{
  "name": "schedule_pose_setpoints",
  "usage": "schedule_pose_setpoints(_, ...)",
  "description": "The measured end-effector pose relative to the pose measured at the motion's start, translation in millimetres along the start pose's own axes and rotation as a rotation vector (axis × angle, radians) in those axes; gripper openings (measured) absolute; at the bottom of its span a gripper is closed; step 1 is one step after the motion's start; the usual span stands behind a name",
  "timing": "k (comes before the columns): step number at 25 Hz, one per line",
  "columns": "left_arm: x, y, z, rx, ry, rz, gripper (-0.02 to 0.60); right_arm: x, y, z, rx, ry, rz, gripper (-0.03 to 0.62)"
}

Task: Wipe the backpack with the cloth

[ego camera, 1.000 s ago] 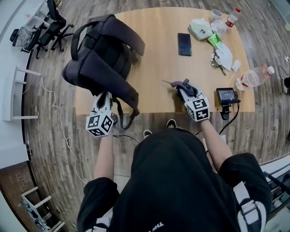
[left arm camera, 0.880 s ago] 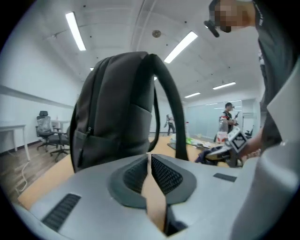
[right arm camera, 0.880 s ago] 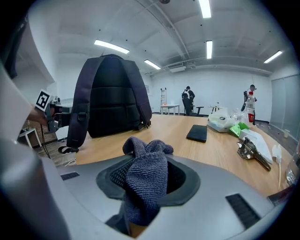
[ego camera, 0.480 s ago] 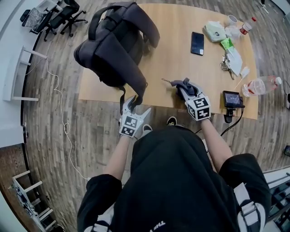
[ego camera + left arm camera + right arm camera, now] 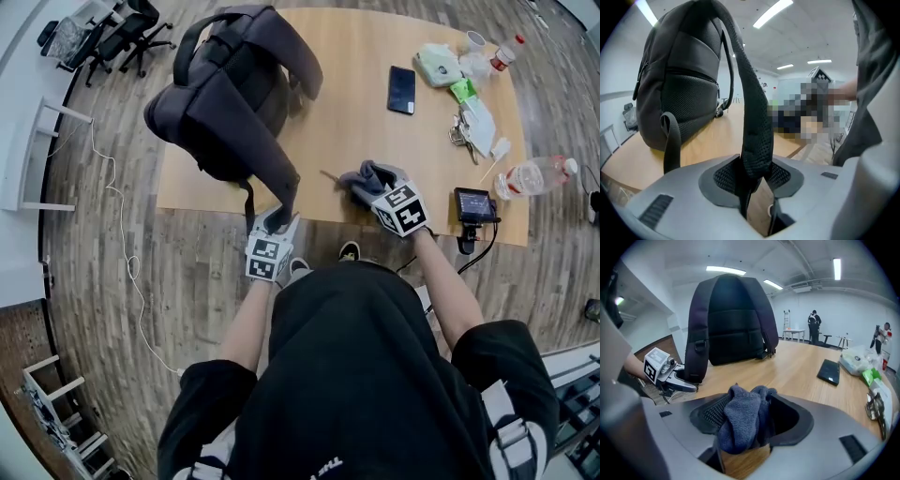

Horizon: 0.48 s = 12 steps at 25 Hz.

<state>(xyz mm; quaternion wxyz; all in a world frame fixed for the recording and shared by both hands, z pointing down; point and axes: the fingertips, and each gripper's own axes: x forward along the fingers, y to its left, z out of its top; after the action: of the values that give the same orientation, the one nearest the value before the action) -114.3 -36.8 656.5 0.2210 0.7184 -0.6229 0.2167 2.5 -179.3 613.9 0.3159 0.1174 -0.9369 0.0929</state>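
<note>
While I look along the left gripper [image 5: 754,187], I see its jaws have just been closing, and now they pinch the padded end of the shoulder strap [image 5: 752,117] between the pads. The right gripper [image 5: 745,427] has its jaws closed on a bunched blue-grey cloth [image 5: 740,420], which fills the gap and sticks out above the pads.

The left gripper sits at the near edge of the wooden table [image 5: 356,131], a little outside it. The right one is over the table near the same edge, well apart from the left.

The backpack [image 5: 225,103] stands on the far left part of the table. Its long axis is upright, with the top handle up, and its mesh back panel faces the near edge and my grippers. From its top, the held strap runs down to the left gripper, and in the left gripper view it crosses in front of a part of this panel.

To the right of the backpack a dark phone [image 5: 401,90] lies flat. Further right I see a white packet [image 5: 439,67], keys [image 5: 459,131], a water bottle [image 5: 530,176] on its side and a small device with a screen [image 5: 472,203] at the table's near edge. These things are all well apart from the backpack. Office chairs [image 5: 131,33] stand on the floor behind it.
</note>
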Motion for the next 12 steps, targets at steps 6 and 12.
schedule_pose_setpoints(6, -23, -29, -3, -0.212, -0.125, -0.209, 0.153, -30, 5, 23, -0.318, 0.023, 0.075, 0.271)
schedule_pose_setpoints(12, -47, -61, -6, -0.210, -0.184, -0.389, 0.153, -21, 12, -12, -0.560, 0.165, 0.212, 0.299)
